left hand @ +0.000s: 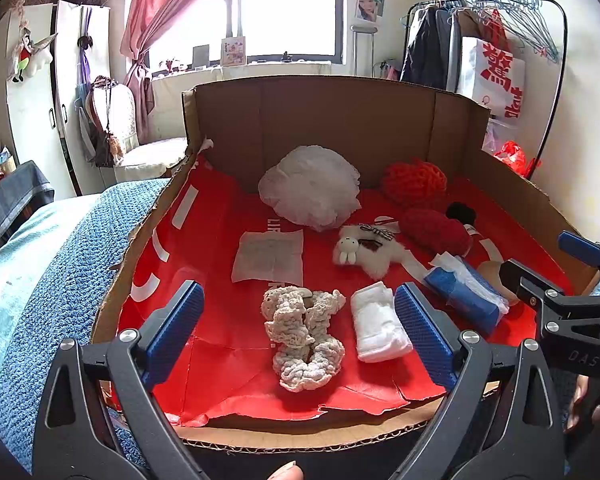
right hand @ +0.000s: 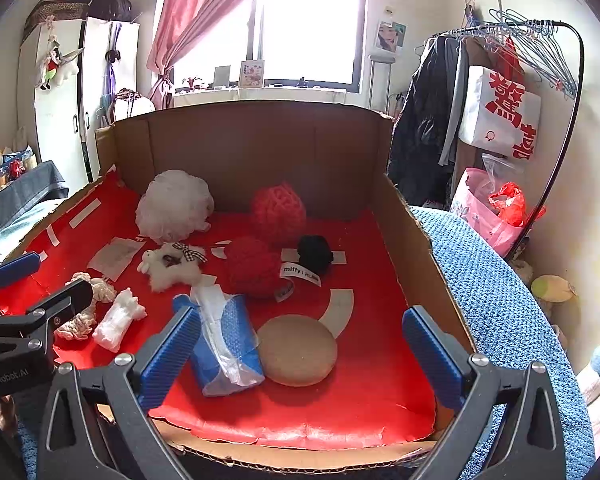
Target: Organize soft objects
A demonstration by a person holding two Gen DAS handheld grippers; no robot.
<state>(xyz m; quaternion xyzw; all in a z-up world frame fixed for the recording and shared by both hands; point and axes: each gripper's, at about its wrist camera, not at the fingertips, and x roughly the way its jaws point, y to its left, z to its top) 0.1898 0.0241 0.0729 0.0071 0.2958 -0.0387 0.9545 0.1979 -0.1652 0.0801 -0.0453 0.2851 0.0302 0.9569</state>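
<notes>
A cardboard box (left hand: 340, 112) lined with red paper holds soft things. My left gripper (left hand: 300, 332) is open above a cream knitted scrunchie (left hand: 304, 336), with a folded white cloth (left hand: 378, 326) by its right finger. My right gripper (right hand: 300, 356) is open over a blue tissue pack (right hand: 226, 340) and a round tan sponge (right hand: 298, 350). Farther back lie a white plush rabbit (left hand: 364, 250), a white mesh puff (left hand: 312, 192), a dark red yarn ball (right hand: 252, 266), an orange-red yarn ball (right hand: 278, 208) and a black pompom (right hand: 314, 254).
A flat white sachet (left hand: 268, 256) lies on the red lining (left hand: 204, 240). The box sits on a blue knitted blanket (right hand: 500, 300). A clothes rack (right hand: 520, 80) stands at the right, a white wardrobe (left hand: 32, 100) at the left, a window behind.
</notes>
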